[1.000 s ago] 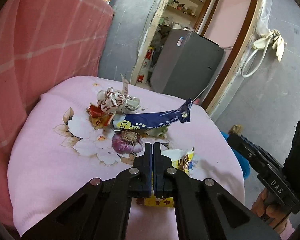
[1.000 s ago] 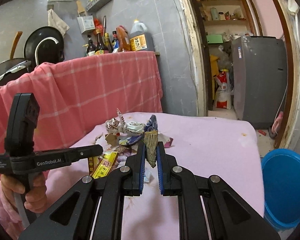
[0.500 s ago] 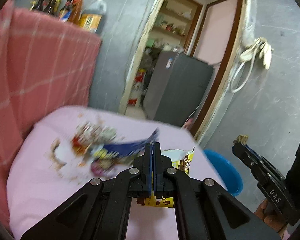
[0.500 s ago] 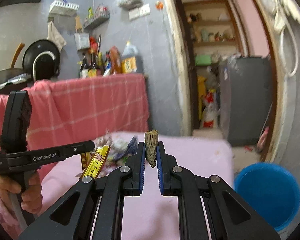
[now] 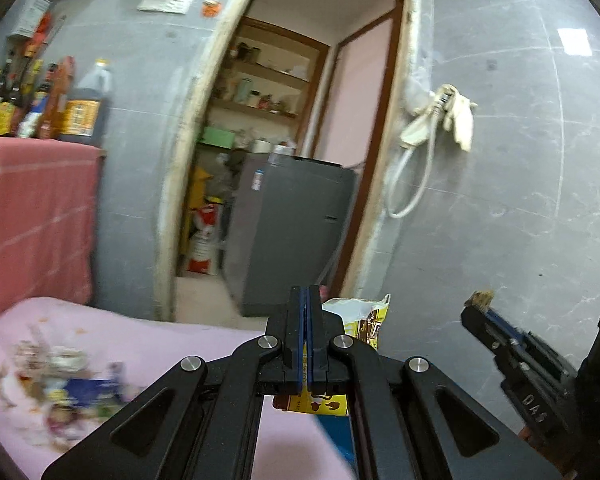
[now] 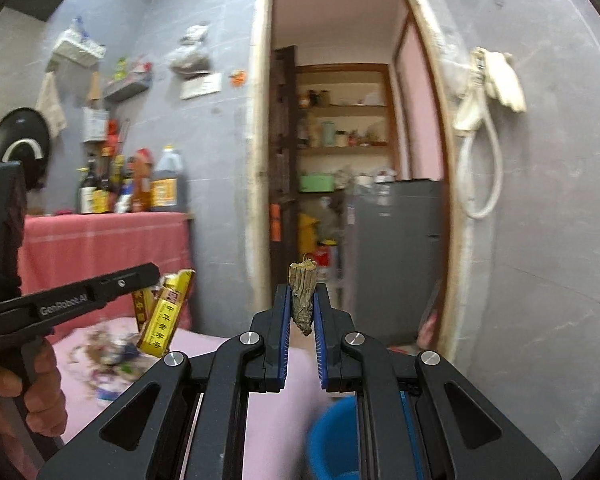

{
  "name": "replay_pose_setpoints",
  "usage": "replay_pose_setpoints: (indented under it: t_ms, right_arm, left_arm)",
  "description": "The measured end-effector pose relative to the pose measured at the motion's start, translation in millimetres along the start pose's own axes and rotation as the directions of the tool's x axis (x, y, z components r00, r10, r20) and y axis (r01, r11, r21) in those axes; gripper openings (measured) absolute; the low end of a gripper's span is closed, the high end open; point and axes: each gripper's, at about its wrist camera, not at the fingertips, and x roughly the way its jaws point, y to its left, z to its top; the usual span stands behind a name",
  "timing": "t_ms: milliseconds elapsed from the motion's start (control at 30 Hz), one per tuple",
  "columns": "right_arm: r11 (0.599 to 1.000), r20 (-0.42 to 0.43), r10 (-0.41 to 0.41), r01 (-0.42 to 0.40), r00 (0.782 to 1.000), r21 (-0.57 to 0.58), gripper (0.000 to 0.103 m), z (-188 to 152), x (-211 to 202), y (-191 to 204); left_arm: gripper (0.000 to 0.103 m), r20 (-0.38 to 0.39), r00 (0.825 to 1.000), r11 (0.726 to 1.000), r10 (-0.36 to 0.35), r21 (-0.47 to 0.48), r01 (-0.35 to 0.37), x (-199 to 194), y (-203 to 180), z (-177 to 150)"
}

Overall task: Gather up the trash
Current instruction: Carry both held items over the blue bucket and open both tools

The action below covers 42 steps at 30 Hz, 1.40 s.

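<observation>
My left gripper [image 5: 305, 300] is shut on a yellow and white snack wrapper [image 5: 364, 320], held in the air above the pink table; the wrapper also shows in the right wrist view [image 6: 166, 312]. My right gripper [image 6: 302, 300] is shut on a dry brown husk scrap [image 6: 303, 300], also lifted; the scrap shows in the left wrist view [image 5: 480, 299]. A pile of trash [image 5: 60, 392] lies blurred on the pink tablecloth [image 5: 172, 340] at lower left. A blue bucket [image 6: 336, 436] sits low, below the right gripper.
A pink checked cloth covers a counter [image 5: 32, 216] with several bottles [image 5: 40, 100] at left. An open doorway with shelves and a grey appliance [image 5: 292, 232] lies ahead. A hose and gloves [image 5: 440, 120] hang on the grey wall.
Both grippers have lifted and swung right, away from the trash pile, each keeping its piece. The table has dropped low in both views and the blue bucket is now under the right gripper.
</observation>
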Motion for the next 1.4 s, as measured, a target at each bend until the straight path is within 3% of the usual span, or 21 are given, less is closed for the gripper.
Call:
replay_pose_setpoints:
  t_ms: [167, 333, 633, 767, 967, 1033, 1200, 1267, 1333, 1400]
  right_arm:
    - [0.994, -0.085, -0.089, 0.094, 0.992, 0.057, 0.010, -18.4, 18.8, -43.3]
    - [0.982, -0.194, -0.128, 0.152, 0.973, 0.113, 0.010, -46.1, 32.5, -75.5]
    - [0.960, -0.374, -0.118, 0.202, 0.920, 0.192, 0.013, -83.4, 54.1, -111.0]
    - [0.957, -0.391, -0.113, 0.206, 0.913, 0.205, 0.026, -87.4, 56.0, -116.5]
    - [0.954, -0.379, -0.113, 0.207, 0.918, 0.216, 0.029, -82.8, 54.7, -118.3]
    - [0.954, -0.363, -0.122, 0.211, 0.924, 0.214, 0.035, -78.7, 54.1, -116.6]
    - [0.955, -0.305, -0.144, 0.213, 0.942, 0.207, 0.050, -65.4, 41.4, -111.1]
    - [0.957, -0.274, -0.151, 0.210, 0.950, 0.199, 0.051, -57.7, 35.0, -106.6]
    - [0.960, -0.239, -0.163, 0.210, 0.957, 0.184, 0.057, -49.0, 29.1, -99.6]
    - [0.963, -0.206, -0.167, 0.204, 0.964, 0.176, 0.071, -42.4, 23.3, -94.1]
  left_arm:
    - [0.000, -0.080, 0.995, 0.999, -0.053, -0.012, 0.052, 54.1, -26.8, -10.4]
    - [0.000, -0.205, 0.976, 0.997, -0.076, -0.024, 0.073, 106.7, -44.9, -28.4]
    - [0.000, -0.428, 0.901, 0.997, -0.075, -0.057, 0.056, 174.3, -52.5, -78.3]
    - [0.001, -0.474, 0.877, 0.996, -0.082, -0.079, 0.050, 185.7, -50.2, -89.1]
    - [0.004, -0.476, 0.875, 0.995, -0.090, -0.077, 0.060, 182.5, -50.7, -89.1]
    - [0.014, -0.469, 0.878, 0.995, -0.092, -0.082, 0.061, 178.9, -49.9, -86.3]
    - [0.022, -0.423, 0.900, 0.993, -0.101, -0.097, 0.066, 160.8, -47.3, -72.5]
    - [0.029, -0.394, 0.914, 0.994, -0.097, -0.090, 0.067, 149.9, -45.7, -65.7]
    - [0.043, -0.355, 0.930, 0.995, -0.089, -0.080, 0.065, 136.3, -42.8, -57.5]
    - [0.049, -0.321, 0.944, 0.996, -0.078, -0.070, 0.059, 123.4, -39.2, -50.3]
